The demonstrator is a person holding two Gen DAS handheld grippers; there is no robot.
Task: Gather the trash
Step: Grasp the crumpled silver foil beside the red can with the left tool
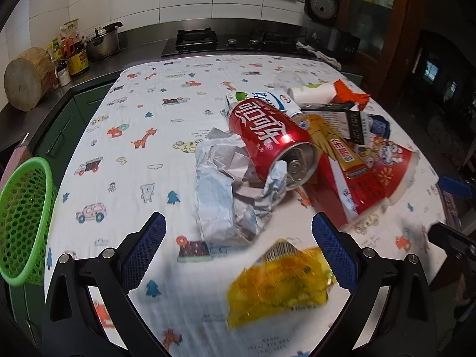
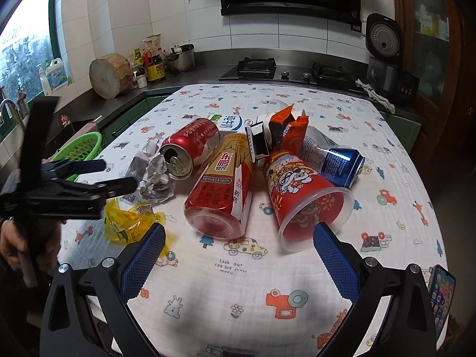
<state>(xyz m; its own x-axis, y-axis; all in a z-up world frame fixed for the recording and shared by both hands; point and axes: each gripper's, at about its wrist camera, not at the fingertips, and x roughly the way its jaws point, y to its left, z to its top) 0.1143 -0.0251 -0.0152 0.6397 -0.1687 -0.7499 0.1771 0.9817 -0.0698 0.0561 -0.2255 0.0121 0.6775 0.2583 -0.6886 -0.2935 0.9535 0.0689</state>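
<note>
The table [image 2: 386,136], under a white cartoon-printed cloth, spreads out ahead of both grippers and carries the whole heap of trash. Off its edge, far to the left of the left gripper [image 1: 238,238], hangs the green basket [image 1: 23,223]; my guess is that it is the collecting bin, hung there so things can be dropped in without crossing the pile.

Straight ahead of the right gripper [image 2: 239,250], whose jaws stand wide apart and hold nothing, lies the red plastic cup [image 2: 300,196] on its side, mouth toward the camera, just beyond the right finger. Left of it, dead ahead between the fingers, lies the red and gold bottle [image 2: 223,190], bottom toward the gripper. Beyond that and to the left rests the red cola can [image 2: 190,148], tipped over with its open top facing forward, touching the crumpled silver wrapper [image 2: 151,175]. A blue can [image 2: 339,163] and orange packets [image 2: 285,131] sit farther back, behind the cup.

The left gripper is likewise spread, empty, poised over the cloth. Just ahead of it and partly between its fingers lies the yellow snack bag [image 1: 282,285], blurred, flat on the cloth; it looks like the next pick, being nearest and loose from the heap. A phone [image 2: 441,291] lies just right of the right gripper.
</note>
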